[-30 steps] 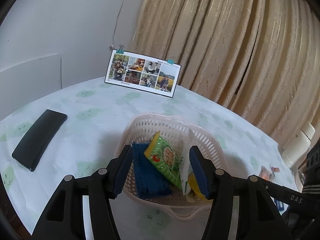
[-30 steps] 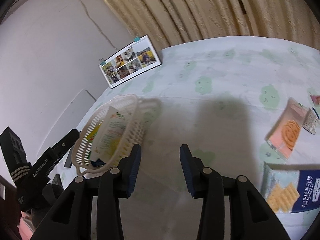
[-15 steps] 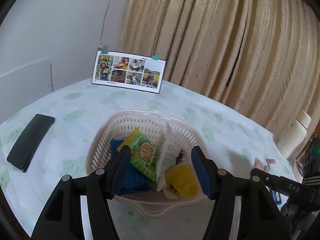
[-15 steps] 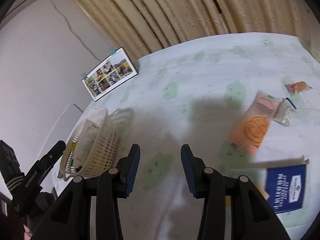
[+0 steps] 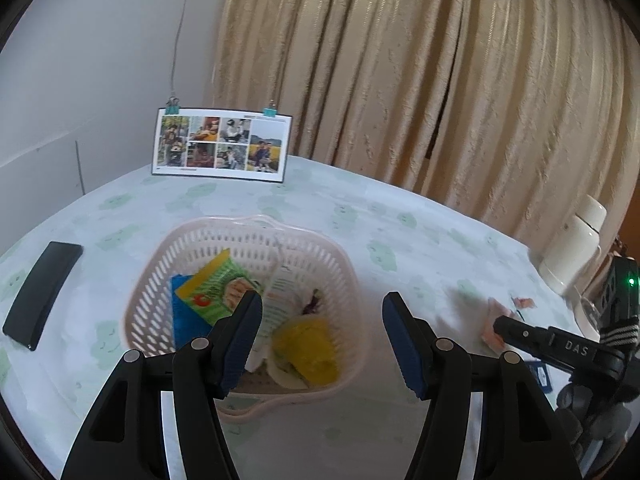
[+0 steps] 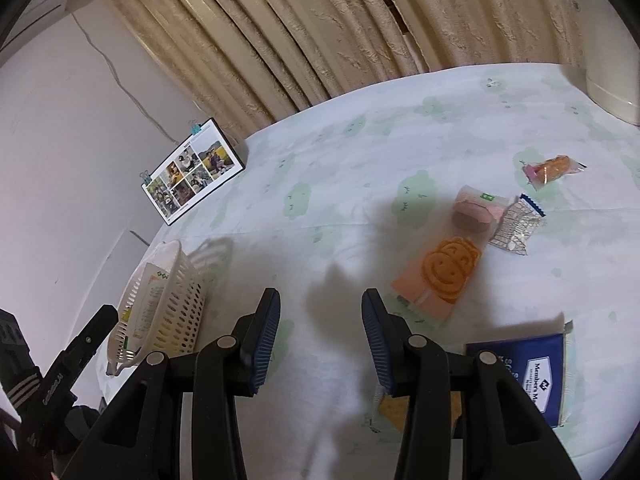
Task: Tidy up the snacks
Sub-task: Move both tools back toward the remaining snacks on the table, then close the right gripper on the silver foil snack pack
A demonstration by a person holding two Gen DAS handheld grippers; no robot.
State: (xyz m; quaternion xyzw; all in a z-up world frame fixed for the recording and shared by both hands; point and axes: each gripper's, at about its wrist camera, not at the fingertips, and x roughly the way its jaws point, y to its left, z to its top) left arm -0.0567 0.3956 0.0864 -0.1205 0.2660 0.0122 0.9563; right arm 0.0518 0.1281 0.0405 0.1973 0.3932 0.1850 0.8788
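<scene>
Right wrist alone shows loose snacks beyond its parted gripper; left gripper, parted, overlooks basket.

Bare tablecloth lies between the basket and the scattered snack packets, unobstructed

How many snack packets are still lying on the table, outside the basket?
5 visible: an orange pack farthest, a pink pack beside a silver pack, a smiley pack, and a blue pack nearest. The right gripper may hide more.
</scene>
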